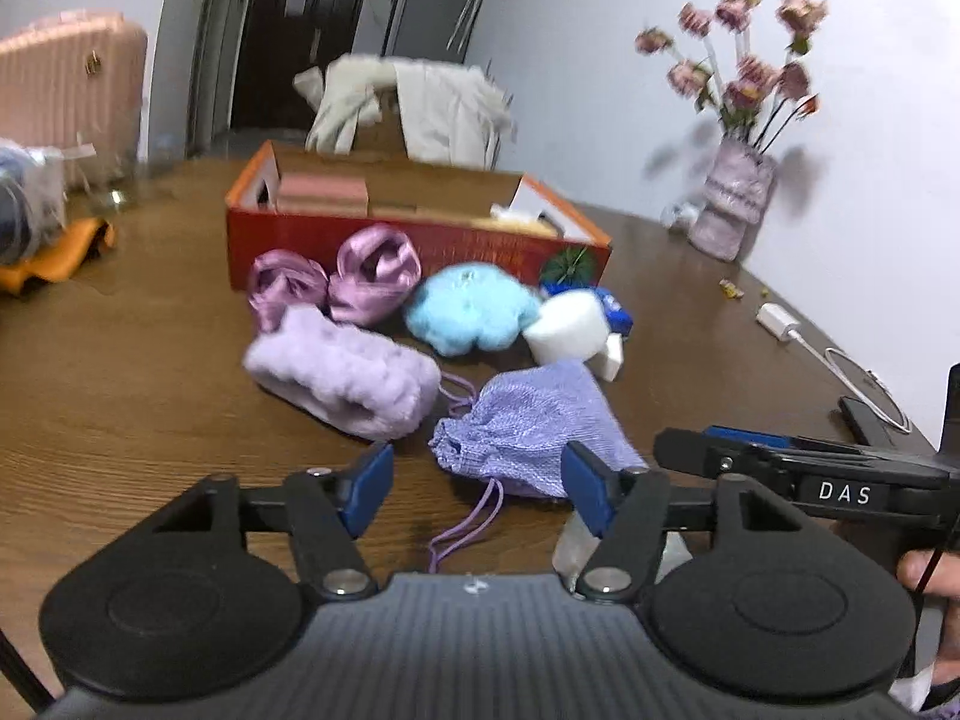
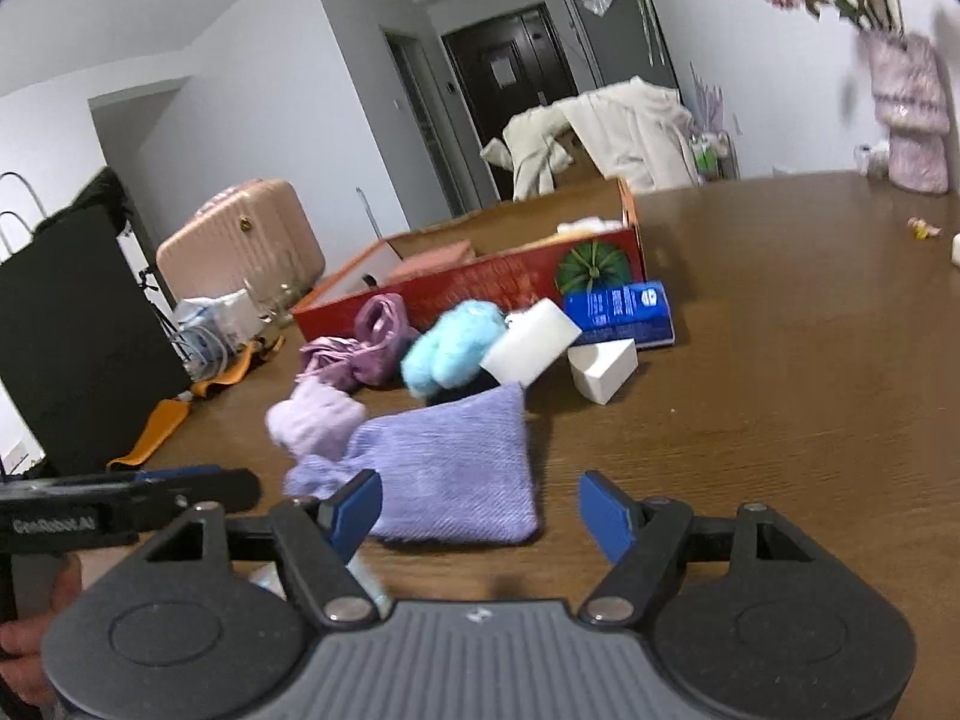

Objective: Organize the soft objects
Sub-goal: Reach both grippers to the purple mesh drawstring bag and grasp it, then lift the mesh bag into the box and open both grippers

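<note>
A lilac knit drawstring pouch [image 1: 528,420] [image 2: 444,468] lies on the wooden table just ahead of both grippers. Behind it lie a fluffy lilac band [image 1: 342,372] [image 2: 315,420], two shiny pink satin pieces [image 1: 336,276] [image 2: 366,348], a light blue fluffy ball [image 1: 471,306] [image 2: 450,342] and white foam blocks [image 1: 567,324] [image 2: 531,342]. An open red cardboard box [image 1: 414,228] [image 2: 480,288] stands behind them. My left gripper [image 1: 480,486] is open and empty above the pouch's near edge. My right gripper [image 2: 480,516] is open and empty at the pouch's near right corner.
A blue carton [image 2: 621,312] leans by the box. A vase of pink flowers [image 1: 732,198] stands far right. A white charger and cable [image 1: 822,348] and a dark phone lie on the right. Orange cloth [image 1: 60,252] and clutter sit far left.
</note>
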Demonstrator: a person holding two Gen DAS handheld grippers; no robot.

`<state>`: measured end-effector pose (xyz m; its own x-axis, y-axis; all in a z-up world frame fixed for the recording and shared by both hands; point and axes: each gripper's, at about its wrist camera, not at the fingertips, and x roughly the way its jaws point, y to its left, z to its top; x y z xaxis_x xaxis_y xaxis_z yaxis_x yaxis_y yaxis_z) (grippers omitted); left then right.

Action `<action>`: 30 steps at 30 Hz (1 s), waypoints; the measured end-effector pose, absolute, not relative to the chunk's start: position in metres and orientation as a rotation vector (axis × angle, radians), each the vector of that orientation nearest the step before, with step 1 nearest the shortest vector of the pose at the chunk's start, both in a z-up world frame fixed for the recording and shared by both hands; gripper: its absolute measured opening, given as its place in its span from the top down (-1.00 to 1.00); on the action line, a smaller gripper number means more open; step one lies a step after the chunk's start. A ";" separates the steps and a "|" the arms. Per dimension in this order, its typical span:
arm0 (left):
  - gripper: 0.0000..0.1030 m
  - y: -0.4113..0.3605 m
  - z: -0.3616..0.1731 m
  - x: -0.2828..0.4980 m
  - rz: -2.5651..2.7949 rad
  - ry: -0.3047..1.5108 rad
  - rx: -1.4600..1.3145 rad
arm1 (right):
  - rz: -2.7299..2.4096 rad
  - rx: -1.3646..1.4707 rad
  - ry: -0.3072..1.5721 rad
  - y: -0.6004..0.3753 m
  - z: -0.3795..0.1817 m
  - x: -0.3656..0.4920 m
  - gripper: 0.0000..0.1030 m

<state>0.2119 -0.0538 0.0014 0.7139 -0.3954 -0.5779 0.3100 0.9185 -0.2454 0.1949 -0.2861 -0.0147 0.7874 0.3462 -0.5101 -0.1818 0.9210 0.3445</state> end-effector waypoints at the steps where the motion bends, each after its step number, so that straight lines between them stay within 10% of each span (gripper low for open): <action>1: -0.16 -0.056 -0.003 0.219 -0.383 0.690 -0.147 | 0.290 0.286 0.608 -0.285 -0.016 0.202 -0.39; 14: 0.47 -0.053 -0.026 0.267 -0.431 0.785 -0.277 | 0.423 0.453 0.678 -0.292 -0.041 0.276 -0.36; 19: 0.50 -0.055 -0.026 0.270 -0.432 0.787 -0.264 | 0.482 0.517 0.685 -0.292 -0.044 0.276 0.23; 30: 0.64 -0.058 0.016 0.239 -0.492 0.683 -0.250 | 0.454 0.430 0.571 -0.289 0.006 0.236 0.48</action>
<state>0.2391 -0.0578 0.0160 0.6678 -0.5110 -0.5412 0.3510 0.8574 -0.3763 0.2360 -0.2886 0.0058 0.7497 0.5170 -0.4131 -0.2862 0.8161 0.5021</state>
